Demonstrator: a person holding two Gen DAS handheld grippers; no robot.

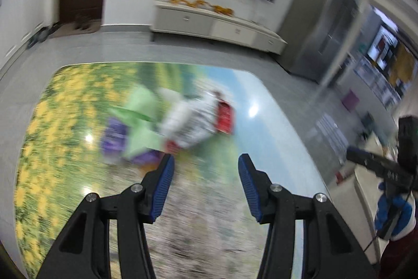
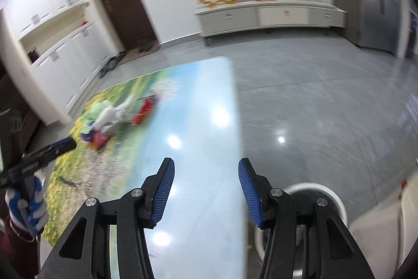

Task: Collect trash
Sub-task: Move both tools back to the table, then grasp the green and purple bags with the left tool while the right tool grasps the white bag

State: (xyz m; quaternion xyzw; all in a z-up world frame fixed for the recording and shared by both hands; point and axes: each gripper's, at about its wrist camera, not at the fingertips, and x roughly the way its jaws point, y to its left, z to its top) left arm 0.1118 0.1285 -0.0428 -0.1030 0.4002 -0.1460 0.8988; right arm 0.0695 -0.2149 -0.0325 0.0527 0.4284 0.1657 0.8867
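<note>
Crumpled green, white, red and purple trash (image 1: 169,122) is heaped, blurred, on the table (image 1: 65,135); left gripper (image 1: 205,161) and right gripper (image 2: 206,166) are held apart, empty.

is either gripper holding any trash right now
No. The left gripper and the right gripper are both open and hold nothing; the trash pile lies on the table.

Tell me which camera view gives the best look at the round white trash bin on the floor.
The right wrist view. The round white trash bin sits on the floor beside the table edge, partly behind the open right gripper, its rim and dark opening visible. The left wrist view does not show it, only blurred trash on the table.
</note>
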